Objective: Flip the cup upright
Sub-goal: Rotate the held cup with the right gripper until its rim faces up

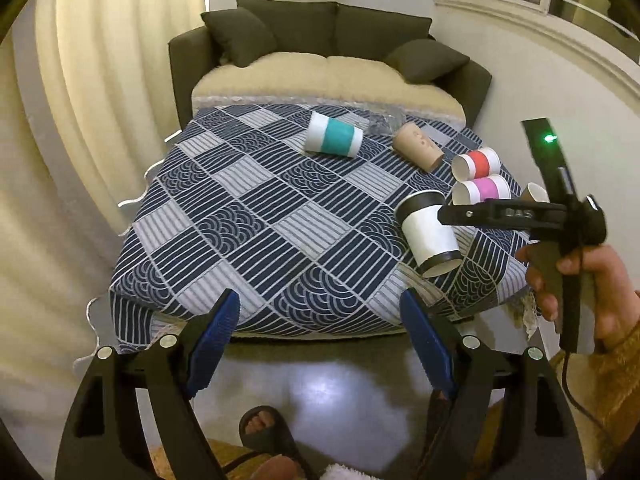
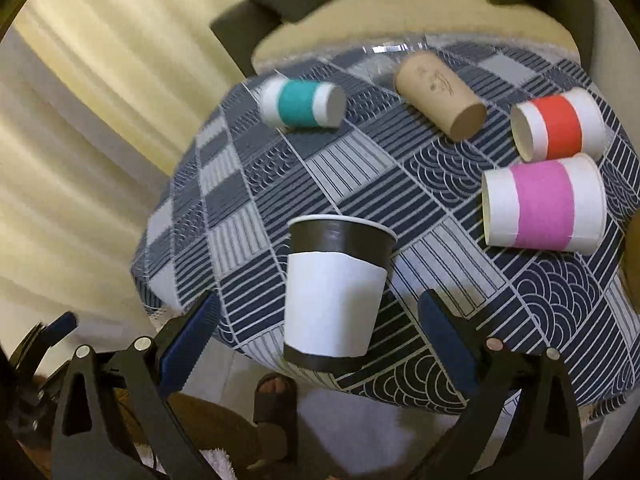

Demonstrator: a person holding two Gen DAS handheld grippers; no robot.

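Patterned navy-and-grey cloth covers the table [image 1: 248, 216], with a dark sofa [image 1: 328, 28] behind it and pale curtains at nine o'clock. Several paper cups lie on their sides toward one and two o'clock: a teal-banded cup [image 2: 302, 104], a plain brown cup [image 2: 438, 94], a red-banded cup [image 2: 558, 128] and a pink-banded cup [image 2: 544, 204]. Near the table's front edge, at about three o'clock in the left wrist view, the black-and-white cup [image 2: 334, 300] sits between the fingers of the right gripper [image 2: 320, 328], rim up but tilted; the jaws look spread with gaps either side, so it appears released rather than pinched, though contact at the far side cannot be ruled out. Held back over the floor at six o'clock, the left gripper [image 1: 320, 332] is spread wide and empty. Being thin paper, the cup is probably very light and easily crushed, so a gentle squeeze across the white mid-wall seems safest.
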